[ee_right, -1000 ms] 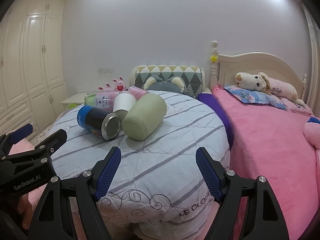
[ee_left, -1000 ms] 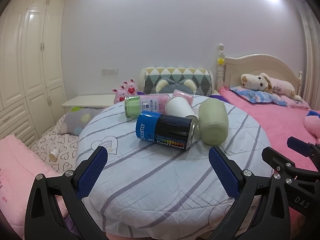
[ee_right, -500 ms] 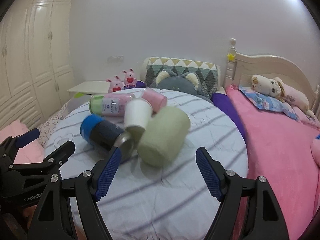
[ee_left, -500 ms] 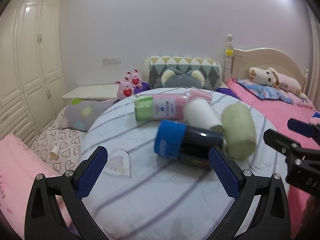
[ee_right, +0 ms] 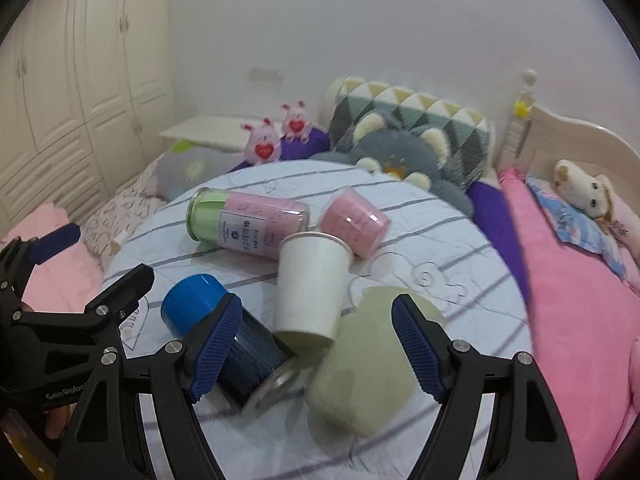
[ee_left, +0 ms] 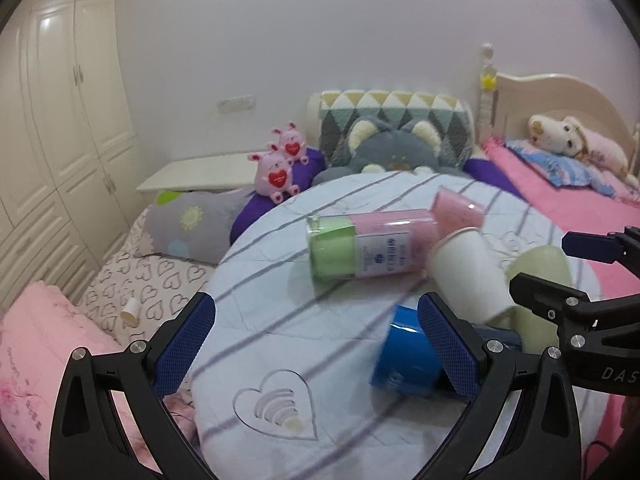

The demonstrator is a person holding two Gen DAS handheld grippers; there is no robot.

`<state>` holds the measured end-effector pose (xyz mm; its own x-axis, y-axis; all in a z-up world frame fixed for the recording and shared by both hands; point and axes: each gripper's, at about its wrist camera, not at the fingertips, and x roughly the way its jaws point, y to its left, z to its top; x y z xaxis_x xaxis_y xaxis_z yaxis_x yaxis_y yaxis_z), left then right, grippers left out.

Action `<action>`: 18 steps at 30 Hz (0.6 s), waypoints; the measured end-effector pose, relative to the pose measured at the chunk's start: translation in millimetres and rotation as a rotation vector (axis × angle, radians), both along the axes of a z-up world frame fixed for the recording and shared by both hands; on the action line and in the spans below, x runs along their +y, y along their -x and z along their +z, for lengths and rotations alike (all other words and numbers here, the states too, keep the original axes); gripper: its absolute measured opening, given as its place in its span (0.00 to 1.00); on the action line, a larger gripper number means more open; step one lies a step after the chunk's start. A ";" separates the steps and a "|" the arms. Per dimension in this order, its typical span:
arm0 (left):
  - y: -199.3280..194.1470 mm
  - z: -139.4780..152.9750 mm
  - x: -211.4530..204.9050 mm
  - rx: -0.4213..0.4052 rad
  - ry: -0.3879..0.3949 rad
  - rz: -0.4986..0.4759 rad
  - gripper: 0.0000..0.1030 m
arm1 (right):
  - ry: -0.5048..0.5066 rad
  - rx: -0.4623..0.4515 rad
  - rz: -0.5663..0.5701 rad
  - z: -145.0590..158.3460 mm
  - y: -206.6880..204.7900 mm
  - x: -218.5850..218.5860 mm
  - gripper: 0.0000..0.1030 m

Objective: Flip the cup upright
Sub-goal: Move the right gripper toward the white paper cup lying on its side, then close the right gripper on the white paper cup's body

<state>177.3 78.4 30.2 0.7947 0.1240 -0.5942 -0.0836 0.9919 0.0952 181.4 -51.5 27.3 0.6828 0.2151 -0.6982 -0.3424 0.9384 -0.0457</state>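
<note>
A white paper cup [ee_right: 310, 282] lies on its side on the round striped table [ee_right: 460, 256], mouth toward the far side; it also shows in the left wrist view [ee_left: 468, 276]. A pale green cup [ee_right: 372, 364] lies tipped beside it, between my right gripper's [ee_right: 316, 348] open fingers. A blue-capped dark can [ee_right: 224, 336] lies by the right gripper's left finger. My left gripper [ee_left: 316, 352] is open and empty, low over the table's front left, with the blue can [ee_left: 408, 356] at its right finger.
A clear tube of green and pink towels [ee_right: 248, 222] and a pink cup [ee_right: 354, 222] lie behind the white cup. Plush toys and cushions [ee_right: 400, 148] sit behind the table. A pink bed [ee_right: 576, 280] lies to the right, wardrobes [ee_left: 60, 120] to the left.
Both grippers have moved forward and closer to the lying cups. The cups now sit lower and larger in both views. Both stay open.
</note>
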 end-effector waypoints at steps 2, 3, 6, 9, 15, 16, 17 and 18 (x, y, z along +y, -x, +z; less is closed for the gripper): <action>-13.0 -3.9 2.9 0.039 -0.005 0.006 0.99 | 0.004 0.065 0.019 -4.8 -17.0 4.4 0.76; -17.4 -5.3 4.5 0.047 -0.006 0.010 0.99 | 0.004 0.088 0.031 -6.3 -23.0 5.9 0.76; -29.5 -13.2 11.6 0.085 -0.014 0.012 0.99 | 0.017 0.163 0.062 -13.2 -44.0 12.0 0.76; -43.0 -24.6 18.5 0.142 -0.007 0.014 0.99 | 0.040 0.246 0.079 -24.1 -64.4 19.3 0.76; -66.9 -50.8 35.8 0.262 0.026 0.048 0.99 | 0.137 0.350 0.081 -51.5 -90.3 33.2 0.76; -69.7 -54.5 40.9 0.273 0.064 0.044 0.99 | 0.159 0.354 0.081 -54.6 -92.8 36.5 0.76; -71.5 -56.7 44.6 0.285 0.093 0.039 0.99 | 0.174 0.360 0.083 -58.9 -94.9 39.0 0.76; -73.4 -59.0 47.4 0.301 0.111 0.035 0.99 | 0.165 0.374 0.090 -62.0 -96.9 39.5 0.76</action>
